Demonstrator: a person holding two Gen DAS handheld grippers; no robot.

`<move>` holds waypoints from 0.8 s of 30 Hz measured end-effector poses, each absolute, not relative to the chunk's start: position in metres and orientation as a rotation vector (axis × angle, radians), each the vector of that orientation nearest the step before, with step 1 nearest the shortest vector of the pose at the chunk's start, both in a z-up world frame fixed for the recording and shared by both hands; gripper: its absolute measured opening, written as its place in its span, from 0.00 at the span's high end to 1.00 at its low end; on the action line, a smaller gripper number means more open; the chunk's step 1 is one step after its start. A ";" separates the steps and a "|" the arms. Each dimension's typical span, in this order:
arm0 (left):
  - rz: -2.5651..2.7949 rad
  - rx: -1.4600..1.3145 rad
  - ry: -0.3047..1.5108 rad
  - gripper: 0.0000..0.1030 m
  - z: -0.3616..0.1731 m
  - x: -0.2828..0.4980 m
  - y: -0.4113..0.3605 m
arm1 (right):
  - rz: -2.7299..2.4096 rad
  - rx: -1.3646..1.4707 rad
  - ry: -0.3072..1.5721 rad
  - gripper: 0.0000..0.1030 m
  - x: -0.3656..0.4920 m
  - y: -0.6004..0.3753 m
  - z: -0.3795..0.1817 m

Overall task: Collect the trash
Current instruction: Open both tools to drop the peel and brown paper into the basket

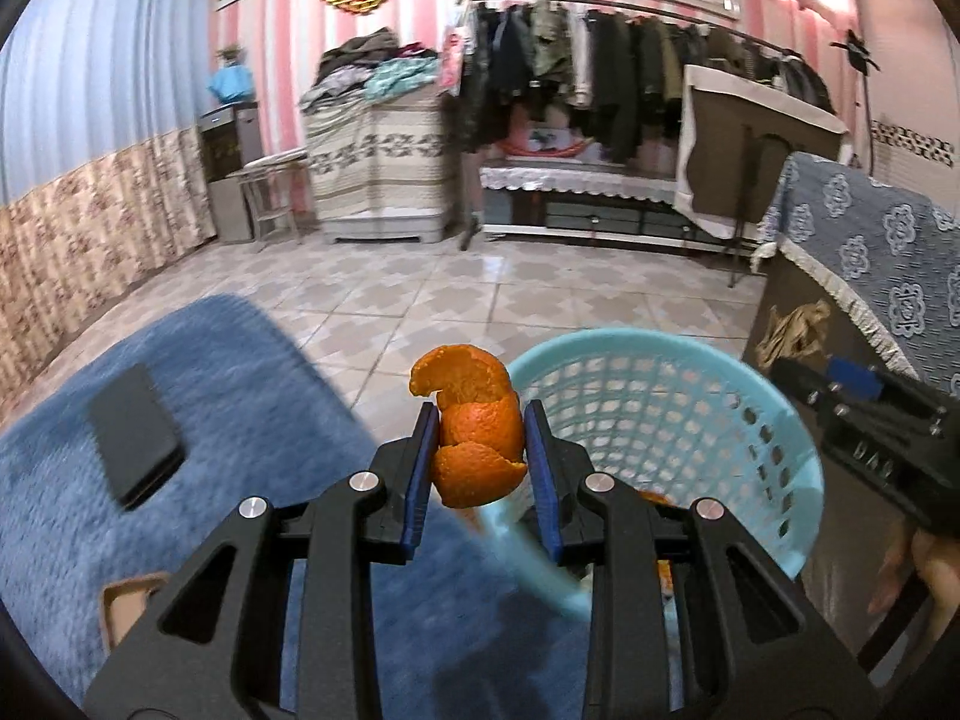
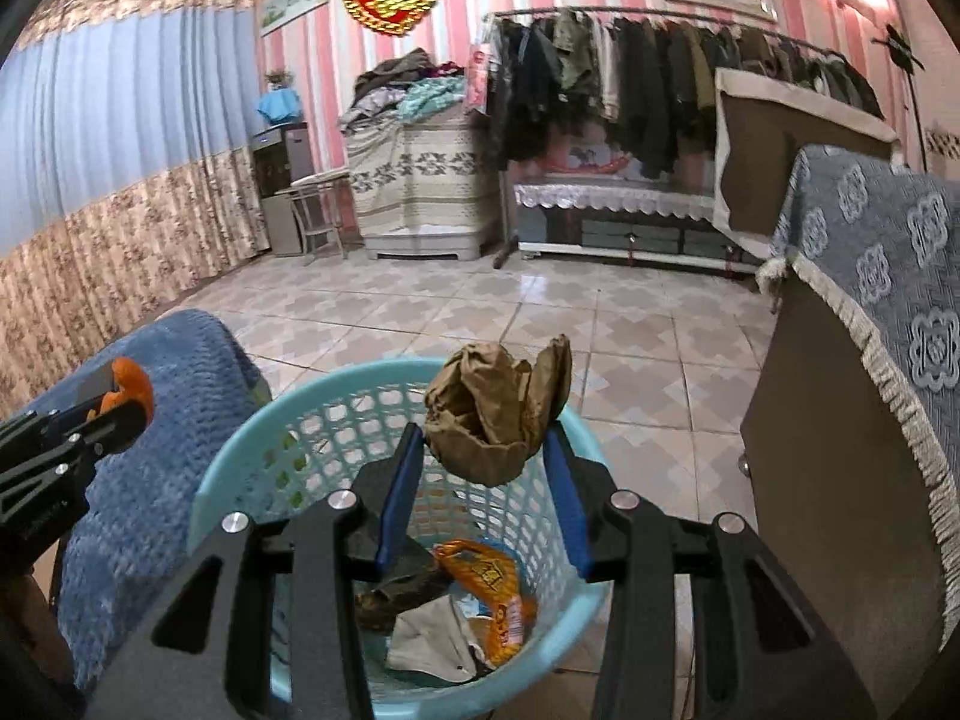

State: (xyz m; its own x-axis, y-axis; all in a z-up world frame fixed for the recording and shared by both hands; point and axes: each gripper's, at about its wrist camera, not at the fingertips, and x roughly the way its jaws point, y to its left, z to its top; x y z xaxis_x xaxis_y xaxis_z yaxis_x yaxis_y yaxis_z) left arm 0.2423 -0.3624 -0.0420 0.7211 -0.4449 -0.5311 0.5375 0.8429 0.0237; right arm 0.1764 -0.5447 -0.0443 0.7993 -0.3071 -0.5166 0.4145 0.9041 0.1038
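Note:
My left gripper [image 1: 478, 432] is shut on a curl of orange peel [image 1: 474, 420], held just left of the rim of a light blue mesh basket [image 1: 708, 360]. My right gripper [image 2: 487, 441] is shut on a crumpled brown paper wad [image 2: 498, 408], directly above the same basket [image 2: 252, 438]. Inside the basket lie an orange wrapper [image 2: 489, 588], pale paper and dark scraps. The right wrist view shows the left gripper with the peel [image 2: 129, 387] at the far left. In the left wrist view the right gripper with the paper wad [image 1: 792, 330] sits at the right.
A blue fuzzy blanket [image 1: 240, 420] covers the surface left of the basket, with a black phone [image 1: 135, 435] lying on it. A dark cabinet under a blue patterned cloth [image 2: 870, 276] stands close on the right. Tiled floor [image 2: 480, 306] stretches toward a clothes rack [image 2: 660, 60].

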 end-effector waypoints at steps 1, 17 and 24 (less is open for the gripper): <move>-0.563 0.189 0.533 0.72 -0.042 0.243 -0.372 | -0.394 0.224 0.516 0.60 0.177 -0.547 -0.045; -0.539 0.252 0.483 0.20 -0.036 0.255 -0.407 | -0.418 0.269 0.514 0.60 0.174 -0.561 -0.052; -0.442 0.234 0.466 0.06 -0.022 0.257 -0.378 | -0.418 0.234 0.518 0.60 0.178 -0.553 -0.050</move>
